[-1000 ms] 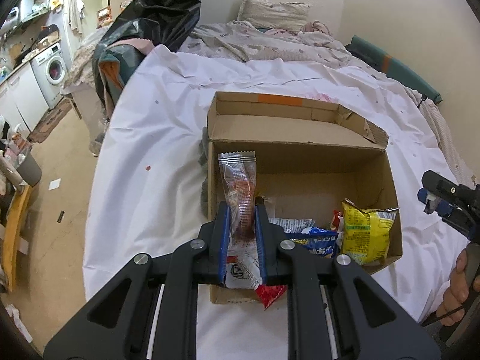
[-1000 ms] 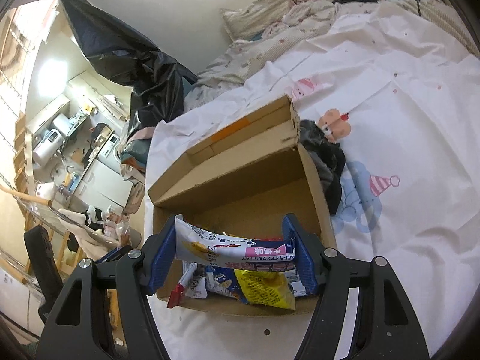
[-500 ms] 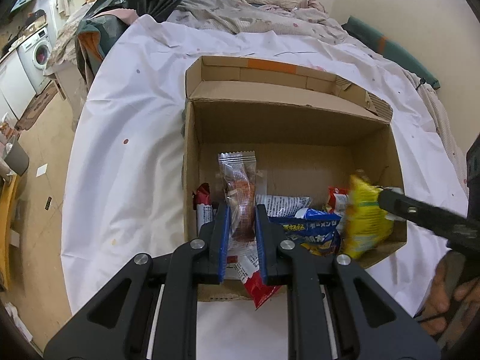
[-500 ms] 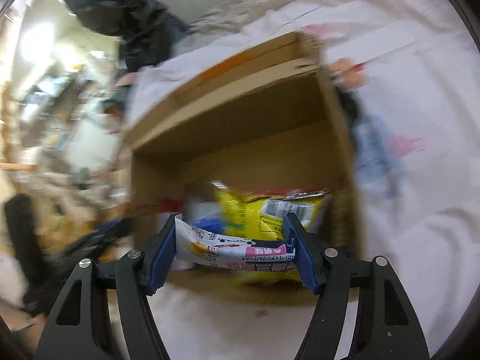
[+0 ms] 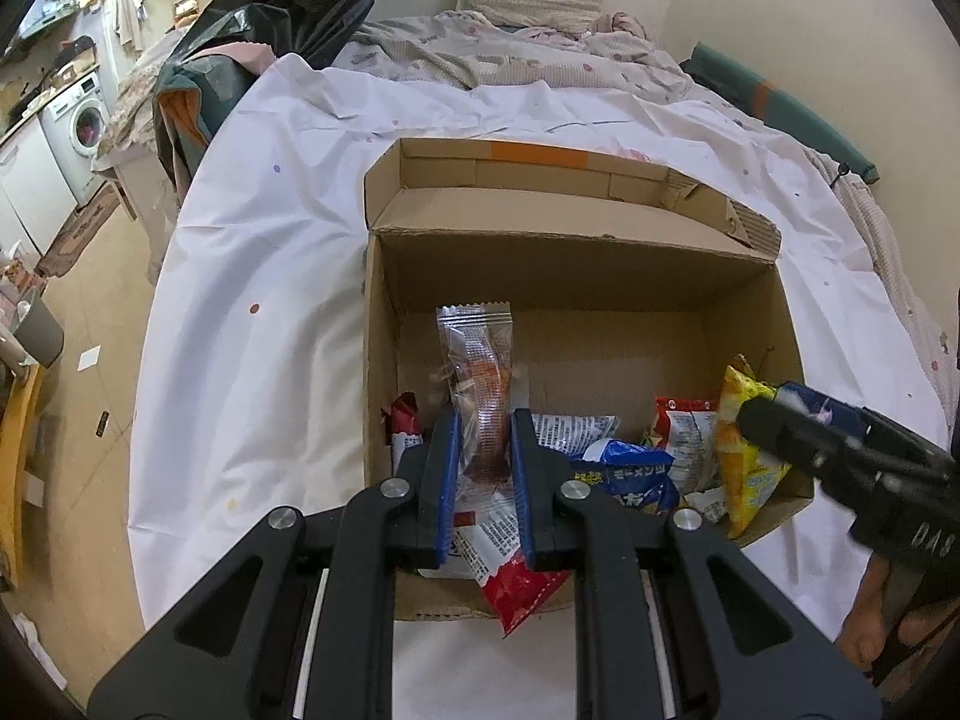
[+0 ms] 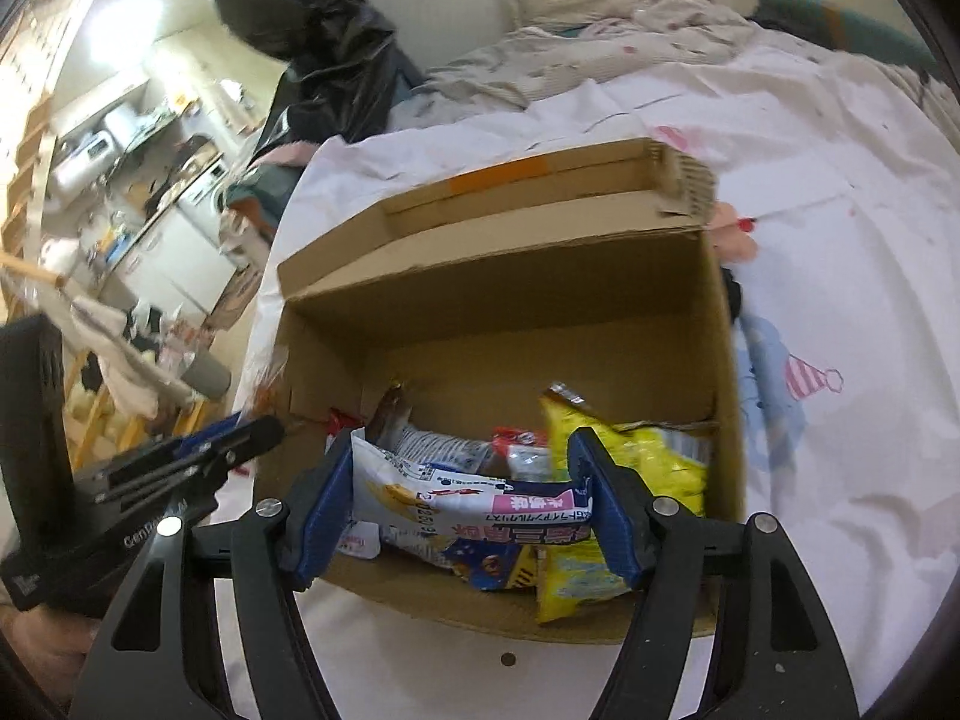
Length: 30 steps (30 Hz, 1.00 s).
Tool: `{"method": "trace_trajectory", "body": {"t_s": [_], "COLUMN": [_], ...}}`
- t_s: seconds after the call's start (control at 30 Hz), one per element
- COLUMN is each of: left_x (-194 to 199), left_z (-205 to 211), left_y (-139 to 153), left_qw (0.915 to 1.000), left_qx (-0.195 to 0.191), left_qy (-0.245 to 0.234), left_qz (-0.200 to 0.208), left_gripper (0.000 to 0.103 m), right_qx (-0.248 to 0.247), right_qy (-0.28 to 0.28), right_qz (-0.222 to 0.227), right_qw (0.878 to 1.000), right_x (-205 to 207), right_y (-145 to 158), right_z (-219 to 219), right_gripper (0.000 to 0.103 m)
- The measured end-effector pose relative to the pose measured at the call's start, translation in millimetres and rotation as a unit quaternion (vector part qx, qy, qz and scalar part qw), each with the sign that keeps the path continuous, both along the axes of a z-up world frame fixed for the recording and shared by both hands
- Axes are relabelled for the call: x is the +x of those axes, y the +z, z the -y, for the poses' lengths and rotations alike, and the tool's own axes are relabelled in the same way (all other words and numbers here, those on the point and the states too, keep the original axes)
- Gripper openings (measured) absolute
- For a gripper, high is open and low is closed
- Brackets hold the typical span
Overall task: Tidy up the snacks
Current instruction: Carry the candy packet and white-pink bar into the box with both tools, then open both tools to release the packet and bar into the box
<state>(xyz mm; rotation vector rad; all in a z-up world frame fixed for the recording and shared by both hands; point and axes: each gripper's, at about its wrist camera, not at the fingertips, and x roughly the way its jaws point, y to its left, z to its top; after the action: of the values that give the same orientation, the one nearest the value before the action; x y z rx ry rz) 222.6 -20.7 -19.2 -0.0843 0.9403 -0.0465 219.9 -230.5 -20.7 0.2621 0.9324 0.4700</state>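
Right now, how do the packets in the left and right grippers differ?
The left gripper pinches a clear packet that stands upright; the right gripper holds a white packet lying crosswise. The clear one is narrow with jaws close together; the white one is wide with jaws spread. Both hang over the cardboard box.

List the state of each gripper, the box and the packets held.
left gripper: shut on clear snack packet, upright.
right gripper: shut on white snack bag, crosswise.
cardboard box: open, flap folded back, snacks inside.
yellow bag: in box, leaning against wall.
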Motion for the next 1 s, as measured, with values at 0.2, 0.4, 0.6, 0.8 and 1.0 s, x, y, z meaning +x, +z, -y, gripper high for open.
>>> {"method": "trace_trajectory", "body": {"t_s": [0.2, 0.4, 0.6, 0.8, 1.0], "left_x": [-1, -1, -4, -10, -24], "left_z": [-2, -3, -3, -4, -7], "left_y": [0, -2, 2, 12, 26], "left_qw": [1.0, 1.0, 1.0, 0.9994, 0.9977], "left_qx": [0.001, 0.002, 0.0, 0.003, 0.006], "left_qy": [0.006, 0.004, 0.004, 0.009, 0.005], "left_qz": [0.003, -0.004, 0.005, 0.034, 0.068], "left_gripper": [0.014, 0.014, 0.065, 0.087, 0.087], "right_qx": [0.006, 0.028, 0.054, 0.062, 0.063], "right_qy": [0.011, 0.003, -0.01, -0.014, -0.023], "right_qz": [-0.006, -0.02, -0.013, -0.004, 0.025], "right_qw": [1.0, 0.999, 0.998, 0.998, 0.997], "right_x": [0, 1, 1, 1, -10], "right_y": [-2, -3, 2, 8, 24], "right_z": [-7, 2, 10, 14, 19], "right_gripper": [0.076, 0.084, 0.096, 0.096, 0.096]}}
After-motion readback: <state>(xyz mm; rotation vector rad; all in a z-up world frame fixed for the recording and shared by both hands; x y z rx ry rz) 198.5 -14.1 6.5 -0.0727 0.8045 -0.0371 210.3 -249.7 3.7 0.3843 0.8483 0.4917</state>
